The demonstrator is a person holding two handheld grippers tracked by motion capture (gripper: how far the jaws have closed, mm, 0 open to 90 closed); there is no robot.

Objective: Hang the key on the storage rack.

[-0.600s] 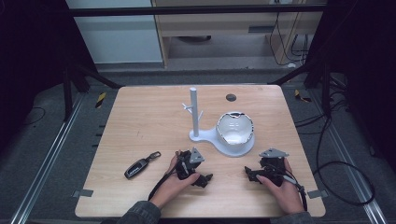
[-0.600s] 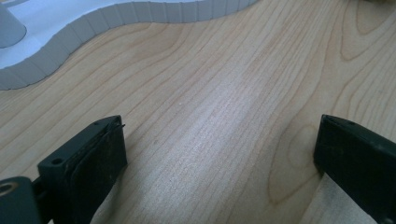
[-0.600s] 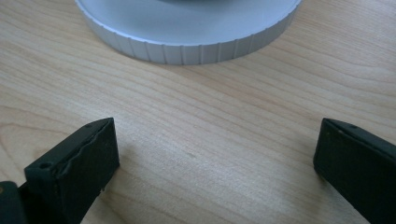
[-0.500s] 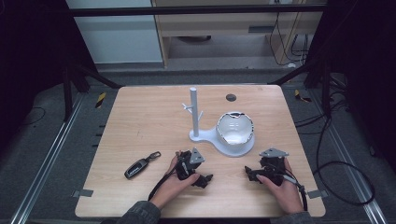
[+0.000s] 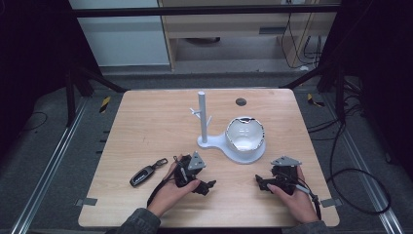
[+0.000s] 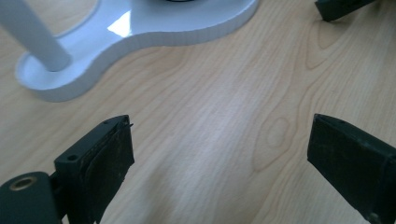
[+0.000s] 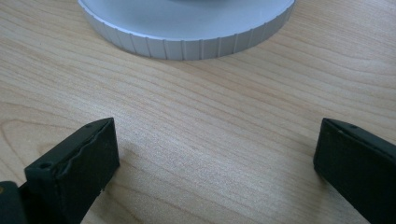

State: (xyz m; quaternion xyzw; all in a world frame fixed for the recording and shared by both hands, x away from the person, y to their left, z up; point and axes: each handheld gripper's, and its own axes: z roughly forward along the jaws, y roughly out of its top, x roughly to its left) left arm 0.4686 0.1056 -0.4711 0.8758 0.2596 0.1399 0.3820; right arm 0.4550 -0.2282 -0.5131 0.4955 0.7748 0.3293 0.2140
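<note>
1. Hands are coming in from the near edge of the pale wooden surface (image 5: 146, 122), each one holding a black two-jaw tool low over the wood.
2. The left tool (image 5: 207, 186) is sitting under the person's left hand (image 5: 173, 187) with its jaws standing wide apart and nothing between them; in the left gripper view (image 6: 219, 158) bare wood grain is lying between the two black pads.
3. The right tool (image 5: 260, 183) is resting in the right hand (image 5: 292, 195), a cable trailing back from it; its jaws are likewise spread wide and gripping nothing, and in the right gripper view (image 7: 215, 163) they are framing bare wood.
4. A black car key fob with a small ring (image 5: 145, 174) is lying flat just left of the left hand, apart from both tools.
5. A white plastic stand with a figure-eight base (image 5: 229, 148) is sitting just beyond the two tools, near the middle of the surface; its rim is showing at the top of the left gripper view (image 6: 140, 37) and the right gripper view (image 7: 187, 28).
6. A white upright post with short pegs (image 5: 202, 117) is rising from the stand's smaller left lobe, and a white bowl with a dark uneven rim (image 5: 245, 135) is sitting on the larger right lobe.
7. A small dark round disc (image 5: 240, 102) is lying near the far edge.
</note>
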